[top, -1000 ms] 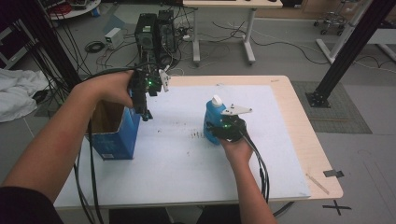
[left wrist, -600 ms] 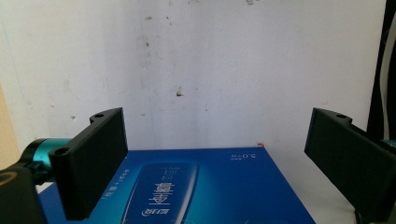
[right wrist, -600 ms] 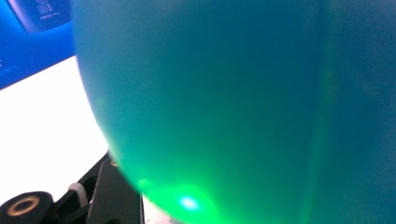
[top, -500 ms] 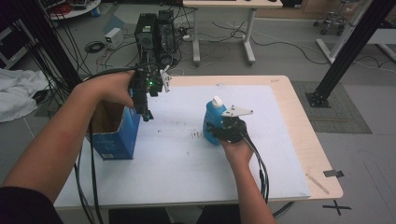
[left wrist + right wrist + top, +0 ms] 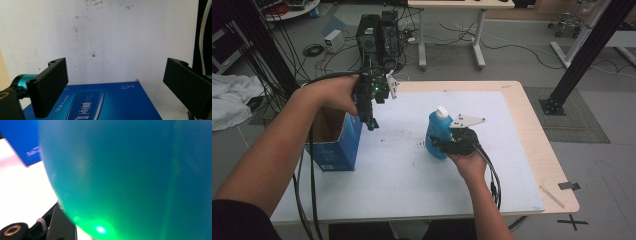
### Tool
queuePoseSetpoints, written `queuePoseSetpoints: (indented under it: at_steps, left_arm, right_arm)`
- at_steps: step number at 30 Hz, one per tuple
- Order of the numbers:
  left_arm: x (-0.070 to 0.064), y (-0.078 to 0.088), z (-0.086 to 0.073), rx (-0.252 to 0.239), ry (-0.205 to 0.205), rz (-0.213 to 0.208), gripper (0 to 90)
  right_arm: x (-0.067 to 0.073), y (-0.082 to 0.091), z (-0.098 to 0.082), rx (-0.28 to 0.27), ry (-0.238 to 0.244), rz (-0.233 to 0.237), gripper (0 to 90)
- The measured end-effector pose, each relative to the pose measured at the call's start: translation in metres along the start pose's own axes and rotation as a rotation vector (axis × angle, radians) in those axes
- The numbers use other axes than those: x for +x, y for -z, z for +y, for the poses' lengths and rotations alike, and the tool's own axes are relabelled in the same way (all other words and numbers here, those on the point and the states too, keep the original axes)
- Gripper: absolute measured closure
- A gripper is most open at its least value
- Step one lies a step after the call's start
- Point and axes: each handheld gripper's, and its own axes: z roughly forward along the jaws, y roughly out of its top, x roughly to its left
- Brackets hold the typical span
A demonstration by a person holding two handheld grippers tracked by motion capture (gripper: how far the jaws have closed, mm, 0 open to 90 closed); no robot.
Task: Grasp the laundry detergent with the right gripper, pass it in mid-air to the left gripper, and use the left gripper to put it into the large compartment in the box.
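A blue bottle [image 5: 438,134] with a white cap stands upright on the white mat [image 5: 412,170] near the table's middle. My right gripper [image 5: 437,146] is shut on its lower body; the bottle's blue-green wall [image 5: 130,175] sits right against that gripper's camera. My left gripper [image 5: 371,122] hangs in the air, pointing down, beside the right edge of an open blue box [image 5: 334,142]. Its jaws stand wide open with nothing between them [image 5: 115,82], and the box's printed blue face [image 5: 95,102] lies just below.
The wooden table [image 5: 532,130] carries the white mat, marked with small dark specks. The open blue box stands at the mat's left edge. Cables trail from both grippers. On the floor beyond are computer towers [image 5: 377,35], another desk and a black frame post [image 5: 587,50].
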Motion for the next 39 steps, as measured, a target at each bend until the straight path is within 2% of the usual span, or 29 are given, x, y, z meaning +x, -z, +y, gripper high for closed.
queuePoseSetpoints:
  at_steps: [8, 17, 23, 29, 39]
  left_arm:
    - [-0.007, 0.001, 0.004, -0.004, -0.034, -0.017, 5.9]
    - [-0.016, -0.002, 0.011, -0.001, -0.080, -0.034, 5.9]
    - [-0.020, -0.004, 0.014, 0.001, -0.103, -0.044, 5.9]
    - [-0.023, -0.006, 0.018, 0.009, -0.128, -0.051, 5.9]
    - [-0.029, -0.008, 0.030, -0.001, -0.161, -0.048, 5.9]
  right_arm:
    - [0.012, 0.003, 0.009, 0.015, 0.048, 0.080, 46.5]
    - [0.025, -0.002, 0.013, 0.037, 0.115, 0.185, 46.5]
    - [0.029, -0.005, 0.015, 0.041, 0.142, 0.256, 46.5]
    - [0.032, -0.009, 0.016, 0.050, 0.155, 0.294, 46.4]
    - [0.038, -0.015, 0.020, 0.056, 0.175, 0.326, 46.5]
